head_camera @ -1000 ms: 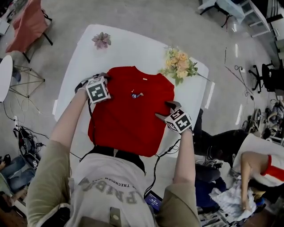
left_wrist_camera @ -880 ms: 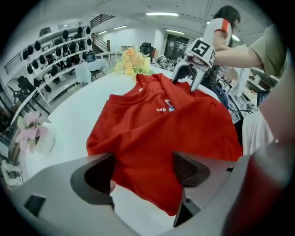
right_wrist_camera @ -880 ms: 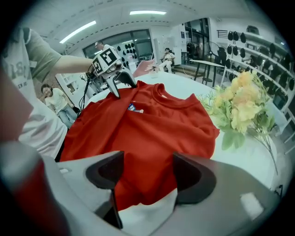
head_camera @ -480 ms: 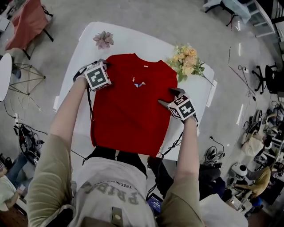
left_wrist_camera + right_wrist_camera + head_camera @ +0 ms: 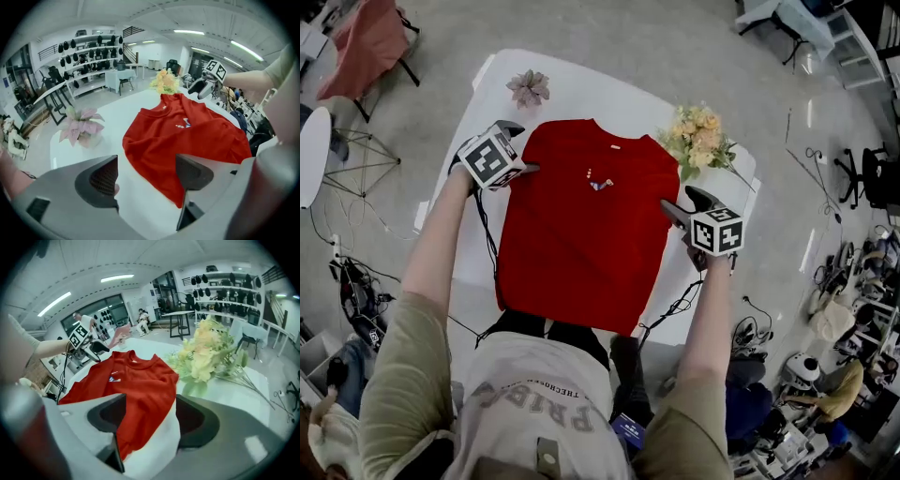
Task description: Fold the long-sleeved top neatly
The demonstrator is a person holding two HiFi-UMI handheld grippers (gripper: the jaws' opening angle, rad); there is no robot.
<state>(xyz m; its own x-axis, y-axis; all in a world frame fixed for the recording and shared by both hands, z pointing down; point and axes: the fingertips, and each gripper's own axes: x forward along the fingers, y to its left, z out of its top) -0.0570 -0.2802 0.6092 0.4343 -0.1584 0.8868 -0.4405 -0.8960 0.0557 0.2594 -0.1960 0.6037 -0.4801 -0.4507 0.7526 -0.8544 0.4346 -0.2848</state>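
The red long-sleeved top (image 5: 586, 225) lies flat on the white table (image 5: 581, 84), collar away from me, with its sleeves tucked in so it forms a long rectangle. Its hem hangs over the near table edge. My left gripper (image 5: 522, 148) hovers open beside the top's left shoulder and holds nothing. In the left gripper view the top (image 5: 187, 131) lies beyond the open left gripper (image 5: 145, 176). My right gripper (image 5: 682, 204) is open at the top's right edge, just off the cloth. The right gripper view has the top (image 5: 136, 380) running under the open right gripper (image 5: 147, 420).
A pink flower (image 5: 528, 89) sits at the table's far left and a yellow bouquet (image 5: 701, 141) at its far right, close to the top's right shoulder. Cables hang off the table's left and near sides. A pink-draped chair (image 5: 366, 47) stands on the floor.
Both grippers have moved outward from the top's sides, the left one to the left, the right one to the right and up. The top lies still.
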